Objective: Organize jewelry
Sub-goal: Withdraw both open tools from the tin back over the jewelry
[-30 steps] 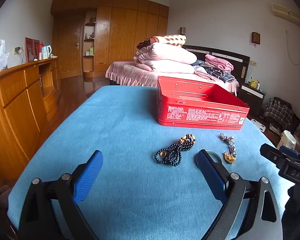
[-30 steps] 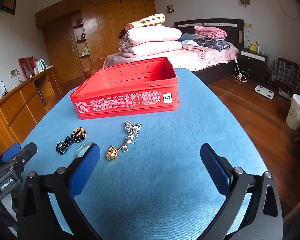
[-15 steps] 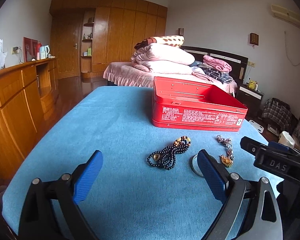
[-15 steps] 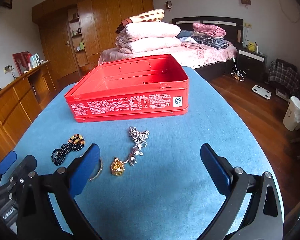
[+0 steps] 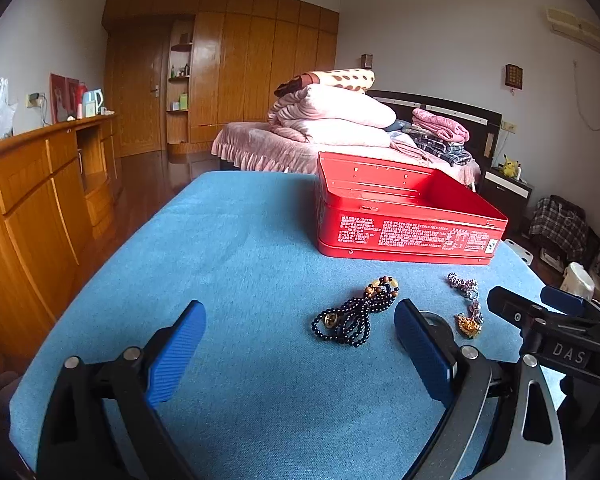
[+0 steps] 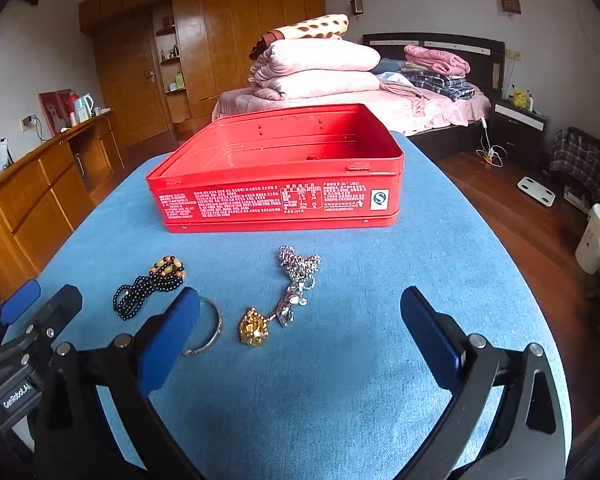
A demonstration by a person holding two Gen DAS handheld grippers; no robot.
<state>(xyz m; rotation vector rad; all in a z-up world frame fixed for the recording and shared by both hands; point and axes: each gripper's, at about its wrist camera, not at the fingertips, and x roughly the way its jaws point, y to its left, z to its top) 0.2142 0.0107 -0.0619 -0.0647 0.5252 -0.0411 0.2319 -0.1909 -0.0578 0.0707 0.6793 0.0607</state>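
Note:
An open red tin box (image 6: 276, 184) stands at the far middle of the blue cloth table (image 6: 440, 260). In front of it lie a black bead bracelet (image 6: 148, 286), a silver bangle (image 6: 214, 330) and a silver chain (image 6: 298, 270) with a gold pendant (image 6: 254, 327). My right gripper (image 6: 300, 300) is open above the cloth, the chain and pendant just ahead between its fingers. My left gripper (image 5: 300, 312) is open too, just short of the bead bracelet (image 5: 352, 316). Its right finger hides part of the bangle (image 5: 434, 320). The box (image 5: 408, 220) sits beyond.
A long wooden cabinet (image 5: 28, 200) runs along the left of the table. Behind the table is a bed with folded quilts (image 6: 320, 68). On the right the cloth ends at the table edge above a wooden floor (image 6: 520, 208).
The right gripper has moved forward and left, so the box and jewelry look nearer and the chain sits between its fingers. The left gripper shifted slightly. The jewelry has not moved.

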